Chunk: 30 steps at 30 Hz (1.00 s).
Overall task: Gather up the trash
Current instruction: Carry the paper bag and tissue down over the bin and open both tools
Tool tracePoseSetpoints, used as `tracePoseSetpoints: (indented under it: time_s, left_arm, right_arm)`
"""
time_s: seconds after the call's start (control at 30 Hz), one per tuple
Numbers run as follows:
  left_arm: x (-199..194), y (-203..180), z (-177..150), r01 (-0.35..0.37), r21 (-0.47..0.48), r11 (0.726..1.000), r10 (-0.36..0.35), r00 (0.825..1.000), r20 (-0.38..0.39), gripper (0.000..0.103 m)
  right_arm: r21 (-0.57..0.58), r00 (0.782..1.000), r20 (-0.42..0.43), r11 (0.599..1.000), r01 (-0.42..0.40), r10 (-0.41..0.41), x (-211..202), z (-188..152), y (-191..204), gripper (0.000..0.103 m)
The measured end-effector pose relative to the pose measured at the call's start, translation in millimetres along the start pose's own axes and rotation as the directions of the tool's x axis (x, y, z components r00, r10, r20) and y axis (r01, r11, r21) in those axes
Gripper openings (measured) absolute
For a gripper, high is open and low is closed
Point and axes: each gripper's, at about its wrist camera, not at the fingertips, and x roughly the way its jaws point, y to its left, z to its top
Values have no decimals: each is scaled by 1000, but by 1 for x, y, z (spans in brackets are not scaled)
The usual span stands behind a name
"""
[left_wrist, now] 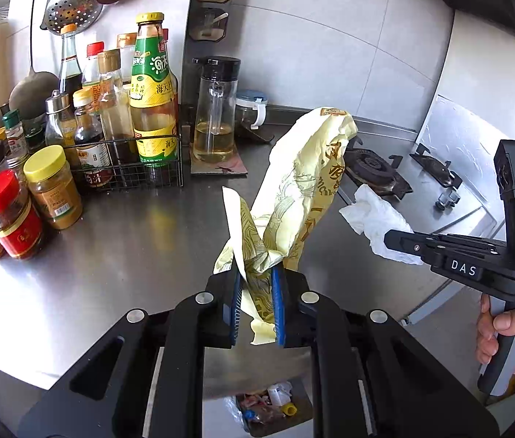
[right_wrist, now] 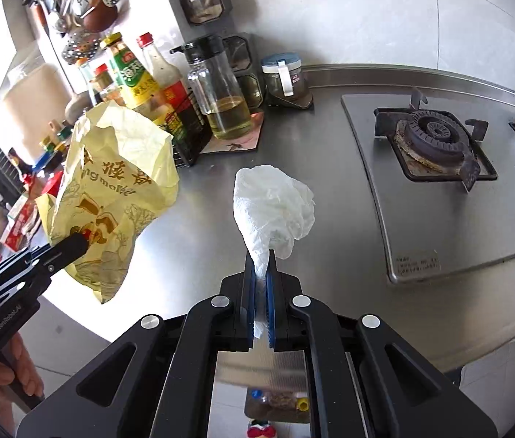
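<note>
L: your left gripper [left_wrist: 257, 292] pinches crumpled yellow printed paper bag [left_wrist: 305, 182], up over shiny steel counter [left_wrist: 130, 241] | R: your right gripper [right_wrist: 261, 292] pinches crumpled white tissue [right_wrist: 272, 208], near black gas burner [right_wrist: 436, 135] on right | bottles far left

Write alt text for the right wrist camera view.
The right gripper pinches a crumpled white tissue above a steel counter. At left, the left gripper holds a yellow paper bag; a gas burner sits at right.
</note>
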Motion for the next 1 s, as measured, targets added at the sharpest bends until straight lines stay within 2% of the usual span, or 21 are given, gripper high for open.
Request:
tracePoseSetpoints:
  time_s: [0.2,0.33,0.47,0.7,0.77,0.9,1.0]
  left_arm:
    - [-38,-31,-52,-16,-8,1000,16,999,-36,13]
    - [-45,-44,-95,-16,-39,999,12,995,-97,13]
    - [-33,-48,-140,-28,-84,996,12,982,-187,13]
    - [14,-41,-218,-72,-156,985,13,936,-351,13]
    - [29,-40,-239,-71,-167,983,2,923,-386,13]
    - [68,-35,-280,-91,-181,979,-4,886,-464,13]
    - [99,-29,-305,-114,-189,975,2,862,-507,13]
  right_arm:
    - [-23,999,-34,999,-22,21,-40,-59,2,7]
    - [-18,994,-105,999,-28,26,-41,-104,-8,7]
    - [5,980,-199,1000,-21,22,-23,-149,-22,7]
    - [65,939,-345,998,4,19,35,-211,-53,7]
    - [92,920,-391,996,16,22,57,-226,-61,7]
    - [142,887,-460,990,17,50,105,-251,-72,7]
    - [162,871,-488,986,23,60,137,-262,-76,7]
